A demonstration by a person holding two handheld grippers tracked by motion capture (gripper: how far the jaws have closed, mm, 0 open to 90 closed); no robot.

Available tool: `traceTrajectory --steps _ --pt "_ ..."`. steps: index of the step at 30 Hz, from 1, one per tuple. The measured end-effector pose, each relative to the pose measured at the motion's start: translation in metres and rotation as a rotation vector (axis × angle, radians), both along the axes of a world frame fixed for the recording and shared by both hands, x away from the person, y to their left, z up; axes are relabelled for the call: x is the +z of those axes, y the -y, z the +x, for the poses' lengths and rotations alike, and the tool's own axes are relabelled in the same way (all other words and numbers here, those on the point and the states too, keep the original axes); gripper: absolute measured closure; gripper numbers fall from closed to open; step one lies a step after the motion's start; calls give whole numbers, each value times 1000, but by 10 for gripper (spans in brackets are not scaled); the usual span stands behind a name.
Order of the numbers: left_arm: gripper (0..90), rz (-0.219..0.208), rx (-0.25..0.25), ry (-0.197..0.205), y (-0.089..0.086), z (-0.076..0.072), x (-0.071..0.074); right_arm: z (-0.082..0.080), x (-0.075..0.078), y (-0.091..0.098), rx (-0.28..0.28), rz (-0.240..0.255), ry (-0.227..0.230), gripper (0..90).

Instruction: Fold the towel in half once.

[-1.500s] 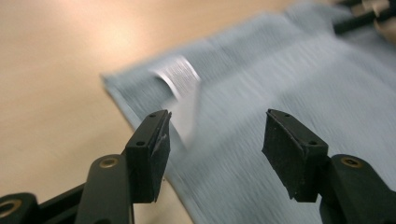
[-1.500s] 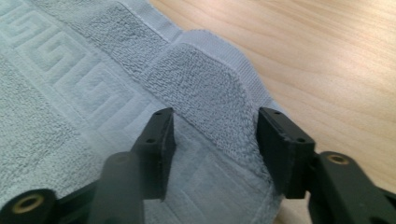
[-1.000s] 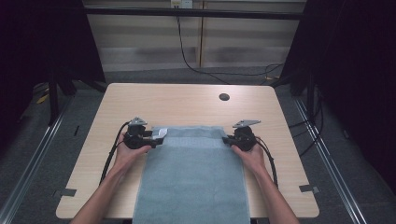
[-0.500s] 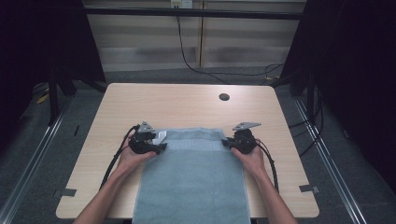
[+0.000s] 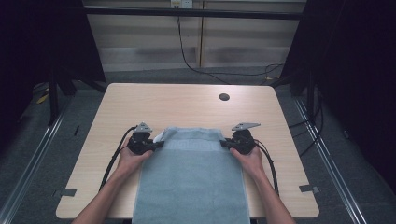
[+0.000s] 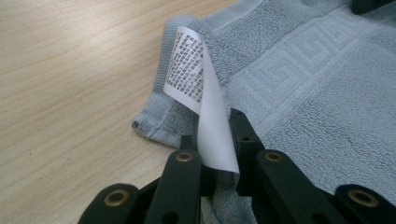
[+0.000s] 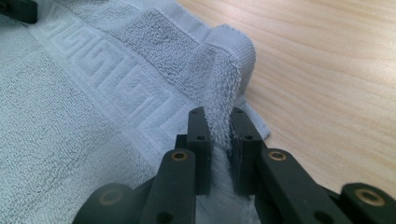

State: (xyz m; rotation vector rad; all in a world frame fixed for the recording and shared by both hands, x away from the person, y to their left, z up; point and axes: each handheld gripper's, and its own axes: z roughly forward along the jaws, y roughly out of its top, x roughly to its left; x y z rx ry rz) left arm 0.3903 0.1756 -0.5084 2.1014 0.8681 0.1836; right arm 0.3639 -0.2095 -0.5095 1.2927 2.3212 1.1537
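Your left gripper has just closed on the towel corner and its care label; the right gripper pinches the other corner. If mostly label is caught, that corner can slip when you lift.

Both grippers, the left gripper and the right gripper, are black, each topped by a grey three-cornered plate and trailing a black cable toward six o'clock, with brass-ringed pivots on the jaw links; the forearms are bare.
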Motion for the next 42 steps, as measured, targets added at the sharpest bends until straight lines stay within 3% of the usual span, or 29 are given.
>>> traceTrajectory --steps 1,6,12,13,16,20,25,28,36,40,42 --pt "838 -22 2 -14 -2 1 1 1 1 0 2 -4 -4 819" --pt "839 -51 3 -12 -6 -1 7 1 5 3 6 45 -8 831" --pt "837 -108 -9 -1 -13 -4 21 -4 28 7 25 116 41 840" --pt "835 -138 7 -4 -15 -5 25 -4 31 7 27 125 44 839" --pt "835 -149 5 7 -16 -5 31 -4 41 10 35 153 70 837" --pt "835 -170 1 26 -17 -5 40 -1 51 11 37 150 85 839" --pt "834 -178 2 62 -20 2 66 6 71 10 49 166 111 842" --pt "834 -224 13 91 -27 7 85 13 90 8 51 170 135 843" --pt "834 -246 14 117 -36 11 102 26 112 5 60 184 157 845" --pt "835 -249 17 141 -38 15 117 32 124 5 64 179 174 845" --pt "835 -273 10 165 -38 19 133 36 142 5 64 197 203 847"
